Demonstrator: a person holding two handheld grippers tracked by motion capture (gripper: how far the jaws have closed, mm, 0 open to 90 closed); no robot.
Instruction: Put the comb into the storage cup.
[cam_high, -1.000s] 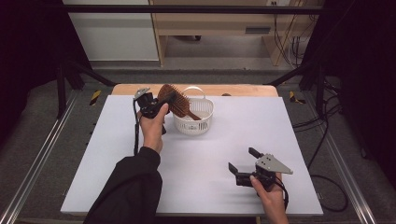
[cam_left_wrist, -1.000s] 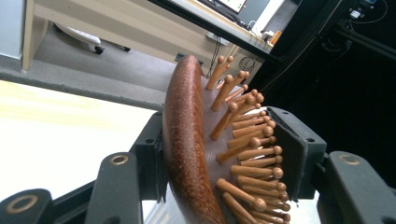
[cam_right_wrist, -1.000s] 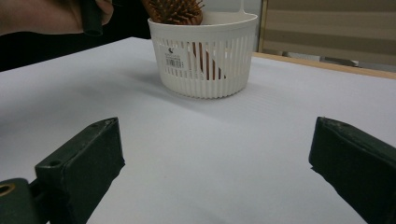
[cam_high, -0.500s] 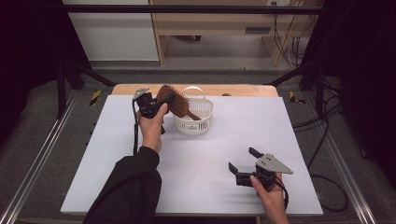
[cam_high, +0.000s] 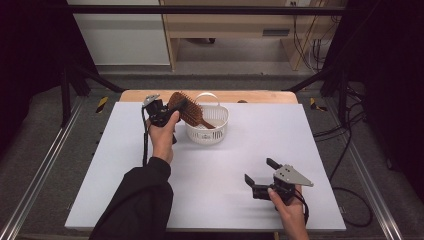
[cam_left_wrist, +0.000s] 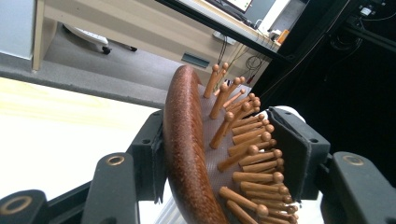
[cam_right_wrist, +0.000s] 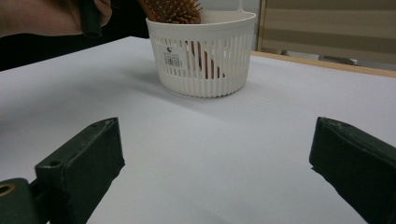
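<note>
A brown wooden hairbrush (cam_high: 184, 107) with peg bristles leans head-up out of a white slotted basket (cam_high: 207, 134) at the back of the white table (cam_high: 260, 130), its handle down inside the basket. My left gripper (cam_high: 170, 110) is shut on the brush head. In the left gripper view one pad lies on the brush's (cam_left_wrist: 184, 140) smooth back and the other meets the bristle tips, with my left gripper (cam_left_wrist: 219, 154) closed around them. My right gripper (cam_high: 260, 171) rests open near the front right of the table, nothing between its jaws. In the right gripper view its jaws (cam_right_wrist: 219, 163) face the basket (cam_right_wrist: 203, 60).
A wooden board edge (cam_high: 260, 96) runs behind the table. Metal rails (cam_high: 45, 165) flank the table on the floor, and cables (cam_high: 345, 150) trail at the right. Furniture stands at the back of the room.
</note>
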